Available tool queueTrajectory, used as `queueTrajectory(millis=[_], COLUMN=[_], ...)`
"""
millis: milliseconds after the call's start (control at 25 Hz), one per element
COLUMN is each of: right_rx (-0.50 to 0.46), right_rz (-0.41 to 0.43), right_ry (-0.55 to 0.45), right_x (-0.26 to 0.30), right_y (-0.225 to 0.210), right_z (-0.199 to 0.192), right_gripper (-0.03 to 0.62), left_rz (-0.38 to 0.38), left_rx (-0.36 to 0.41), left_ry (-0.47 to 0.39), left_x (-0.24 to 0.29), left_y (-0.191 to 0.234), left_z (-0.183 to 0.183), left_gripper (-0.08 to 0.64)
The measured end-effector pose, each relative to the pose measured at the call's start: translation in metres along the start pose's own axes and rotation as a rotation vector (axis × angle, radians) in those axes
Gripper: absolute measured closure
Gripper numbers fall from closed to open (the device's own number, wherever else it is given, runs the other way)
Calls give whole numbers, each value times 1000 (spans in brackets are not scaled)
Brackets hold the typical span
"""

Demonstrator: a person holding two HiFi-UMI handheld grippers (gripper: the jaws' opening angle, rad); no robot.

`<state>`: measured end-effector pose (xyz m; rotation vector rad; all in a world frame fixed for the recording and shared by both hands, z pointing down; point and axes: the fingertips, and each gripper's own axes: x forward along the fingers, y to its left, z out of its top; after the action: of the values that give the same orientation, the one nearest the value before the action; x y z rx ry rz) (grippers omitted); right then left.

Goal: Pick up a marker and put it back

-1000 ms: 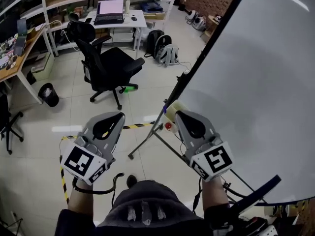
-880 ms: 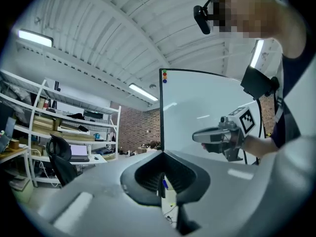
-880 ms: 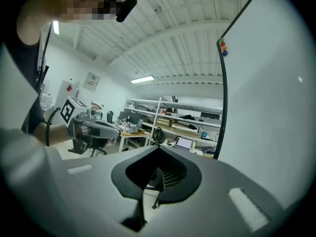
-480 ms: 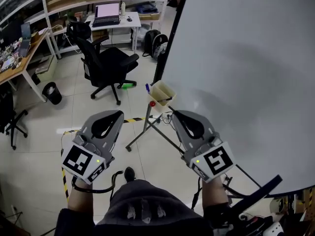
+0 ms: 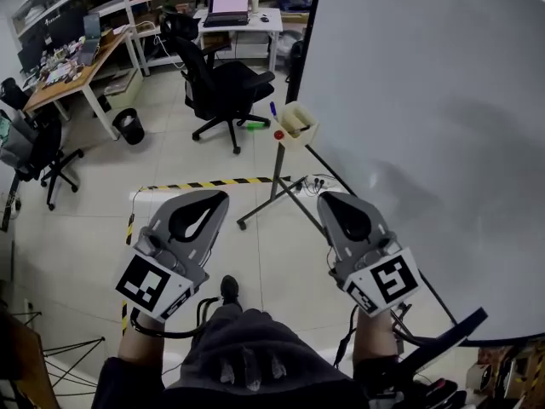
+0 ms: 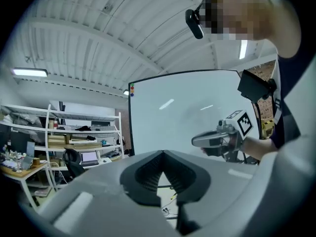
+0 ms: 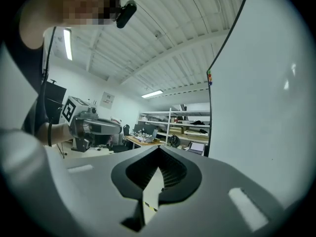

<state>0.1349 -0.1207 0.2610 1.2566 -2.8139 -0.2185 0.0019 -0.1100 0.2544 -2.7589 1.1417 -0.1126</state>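
Tiled office floor (image 5: 102, 194), seen steeply from above. Far left: wooden counter (image 5: 72, 66) with clutter, black bin (image 5: 128, 126) near it. Black office chair (image 5: 223, 88) further right, with a white counter (image 5: 271, 25) carrying an open laptop (image 5: 230, 5) beyond it. Yellow-black tape (image 5: 204, 182) lies on the floor. Left tongs (image 5: 211, 197) held low over the floor, jaws closed tip to tip, gripping nothing. Beige holder (image 5: 298, 128) sits on the whiteboard stand, farther off, between the two tongs and well apart from both. A blue marker (image 5: 272, 109) sticks up at its left side; possibly more inside, too small to tell. Right tongs (image 5: 330, 199) near the board, jaws together too, empty. Whiteboard (image 5: 426, 100) fills the right.
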Motion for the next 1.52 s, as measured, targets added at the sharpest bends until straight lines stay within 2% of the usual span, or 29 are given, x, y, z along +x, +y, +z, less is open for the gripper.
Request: queueTrajectory(millis=[280,440,600,920,1040,1320,1520], right_rx=[-8,-20,-59,-72,-81,-106,-112], right_rz=[98,143,178,132,104,4,-39], right_ry=[5,14,26,51,83,99,101], right_x=[-14,-19,-26,-63,-83,-129,-155], right_y=[56,104,161,259,286,291,281], right_z=[12,14,15,31,29,36,38], right_gripper=[591,591,591,591,591,591,591], left_rz=[75,100,122,90,53,-47,-79], left_rx=[-27,-39,-53,-89,-120,-127,-125], left_ry=[39,51,22,-35,-47,-72,-63], left_x=[-61,-109,-165,-267,-288,-289,-280], left_y=[-20,-34,-47,-79,-94,-138,-160], left_z=[-1,-8,-15,-10,-14,-9,-4], left_gripper=[554,554,554,554,554,554,554])
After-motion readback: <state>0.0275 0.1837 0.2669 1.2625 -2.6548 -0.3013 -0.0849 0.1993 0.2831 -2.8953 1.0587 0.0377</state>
